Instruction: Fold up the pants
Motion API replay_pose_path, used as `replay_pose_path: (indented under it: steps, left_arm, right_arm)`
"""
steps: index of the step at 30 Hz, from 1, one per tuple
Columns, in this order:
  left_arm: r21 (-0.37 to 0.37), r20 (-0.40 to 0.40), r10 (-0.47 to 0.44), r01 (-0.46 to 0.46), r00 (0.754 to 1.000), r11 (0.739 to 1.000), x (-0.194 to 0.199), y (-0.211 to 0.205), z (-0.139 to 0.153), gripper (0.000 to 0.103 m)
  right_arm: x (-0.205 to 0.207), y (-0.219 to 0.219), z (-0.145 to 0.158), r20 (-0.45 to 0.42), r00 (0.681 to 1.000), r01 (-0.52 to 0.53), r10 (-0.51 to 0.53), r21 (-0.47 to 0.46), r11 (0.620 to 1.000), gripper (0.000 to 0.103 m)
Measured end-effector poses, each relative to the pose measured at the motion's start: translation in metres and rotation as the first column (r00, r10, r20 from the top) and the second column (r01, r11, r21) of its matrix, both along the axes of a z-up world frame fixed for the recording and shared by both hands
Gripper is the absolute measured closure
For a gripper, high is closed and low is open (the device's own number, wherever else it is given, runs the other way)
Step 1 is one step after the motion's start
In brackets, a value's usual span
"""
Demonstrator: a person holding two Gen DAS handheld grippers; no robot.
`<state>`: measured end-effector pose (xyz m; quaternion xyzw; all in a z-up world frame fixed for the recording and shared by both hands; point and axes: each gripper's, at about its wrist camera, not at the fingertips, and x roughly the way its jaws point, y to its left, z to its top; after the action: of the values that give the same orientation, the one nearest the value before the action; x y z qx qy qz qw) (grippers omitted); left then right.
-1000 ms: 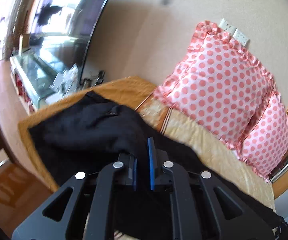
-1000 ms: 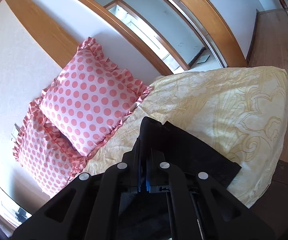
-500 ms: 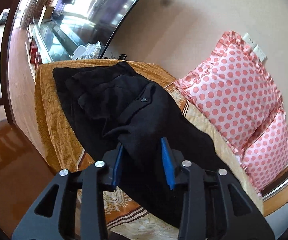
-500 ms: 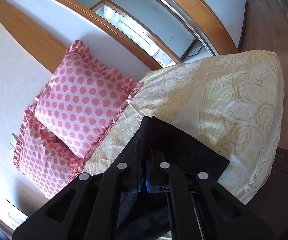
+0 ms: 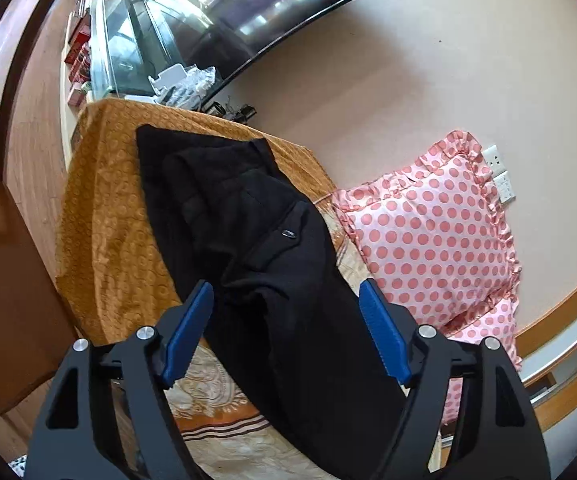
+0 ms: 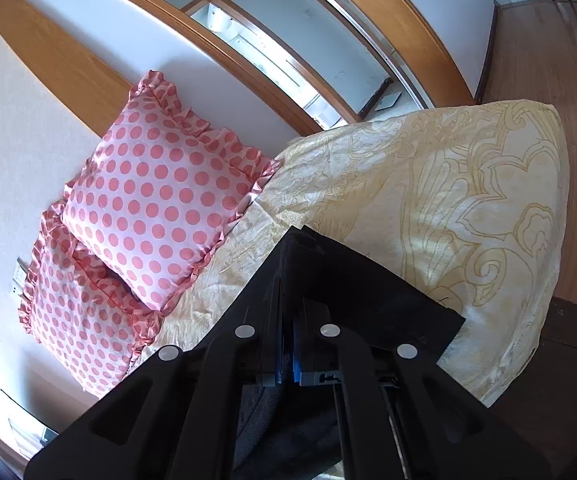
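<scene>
Pillows [image 5: 440,240] crowd my left claw [image 5: 288,328], just sprung apart over the pants [image 5: 256,232]; my right claw [image 6: 288,344] stays clamped on their cloth.

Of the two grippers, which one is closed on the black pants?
The right gripper: its pads pinch the black pants. The left gripper stands open, its jaws just opened, pants lying loose between.

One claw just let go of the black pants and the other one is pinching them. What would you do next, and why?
Probably draw the left gripper back clear of the pants: its jaws have just been opening and stand wide, the cloth lying loose between them on the bed cover. The right gripper is shut on the other end, so it can carry the fold.
</scene>
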<state>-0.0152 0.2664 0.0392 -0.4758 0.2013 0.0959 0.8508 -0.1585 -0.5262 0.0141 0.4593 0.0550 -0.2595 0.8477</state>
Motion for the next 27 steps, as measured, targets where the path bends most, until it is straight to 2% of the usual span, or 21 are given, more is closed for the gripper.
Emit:
replay_pose_path:
  steps: [1, 3, 5, 7, 9, 11, 13, 15, 16, 18, 19, 22, 25, 27]
  left_arm:
    - [0.006, -0.022, 0.022, -0.022, 1.000, 1.000, 0.000, 0.005, 0.000, 0.026]
    - [-0.028, -0.026, 0.028, -0.029, 0.999, 0.999, 0.003, 0.016, -0.002, 0.027]
    - [-0.048, -0.041, 0.019, -0.021, 0.999, 0.999, 0.012, 0.024, -0.004, 0.033]
    - [-0.061, -0.054, -0.010, 0.007, 0.998, 0.998, 0.026, 0.029, -0.005, 0.035]
    - [-0.058, -0.099, -0.011, 0.005, 0.995, 0.998, 0.035, 0.033, -0.011, 0.039]
    - [-0.088, -0.126, -0.018, 0.007, 0.992, 0.996, 0.042, 0.036, -0.018, 0.043]
    - [-0.098, -0.129, -0.009, -0.004, 0.992, 0.995, 0.045, 0.038, -0.023, 0.044]
    - [-0.084, -0.135, 0.003, -0.014, 0.991, 0.996, 0.048, 0.039, -0.023, 0.045]
    - [-0.077, -0.139, 0.011, -0.022, 0.990, 0.997, 0.049, 0.039, -0.023, 0.050]
    - [-0.046, -0.166, 0.028, -0.036, 0.986, 0.998, 0.053, 0.041, -0.023, 0.077]
    - [-0.008, -0.195, 0.035, -0.038, 0.980, 0.999, 0.056, 0.043, -0.021, 0.097]
    - [0.055, -0.212, 0.042, -0.031, 0.976, 0.998, 0.053, 0.050, -0.013, 0.097]
    - [0.141, -0.218, 0.104, -0.074, 0.970, 0.987, 0.041, 0.062, 0.002, 0.099]
    - [0.161, -0.247, 0.102, -0.063, 0.964, 0.985, 0.039, 0.067, 0.002, 0.100]
  right_arm:
    - [0.001, 0.000, 0.001, -0.002, 1.000, -0.001, 0.001, -0.002, 1.000, 0.100]
    - [0.003, -0.002, 0.002, -0.010, 1.000, -0.005, 0.005, -0.006, 1.000, 0.100]
    - [0.005, -0.001, 0.001, -0.011, 1.000, -0.009, 0.009, -0.003, 1.000, 0.100]
    - [0.004, 0.000, 0.001, -0.012, 1.000, -0.011, 0.011, -0.004, 1.000, 0.100]
    - [0.004, 0.001, 0.001, -0.010, 1.000, -0.012, 0.012, -0.002, 1.000, 0.100]
    - [0.004, 0.001, 0.002, -0.010, 1.000, -0.013, 0.013, -0.003, 1.000, 0.100]
    - [0.004, 0.002, 0.003, -0.010, 1.000, -0.016, 0.016, -0.006, 1.000, 0.100]
    - [0.005, 0.002, 0.004, -0.013, 1.000, -0.017, 0.017, -0.010, 1.000, 0.100]
    - [0.006, 0.003, 0.004, -0.014, 1.000, -0.018, 0.018, -0.011, 1.000, 0.100]
    - [0.007, 0.002, 0.003, -0.018, 1.000, -0.018, 0.018, -0.010, 1.000, 0.100]
    - [0.007, 0.002, 0.003, -0.018, 1.000, -0.018, 0.018, -0.008, 1.000, 0.100]
    - [0.007, 0.001, 0.001, -0.017, 1.000, -0.014, 0.014, -0.001, 1.000, 0.100]
    - [0.005, -0.001, 0.001, -0.018, 1.000, -0.005, 0.005, -0.002, 1.000, 0.100]
    - [0.002, -0.002, -0.001, -0.017, 1.000, 0.002, -0.002, 0.001, 1.000, 0.100]
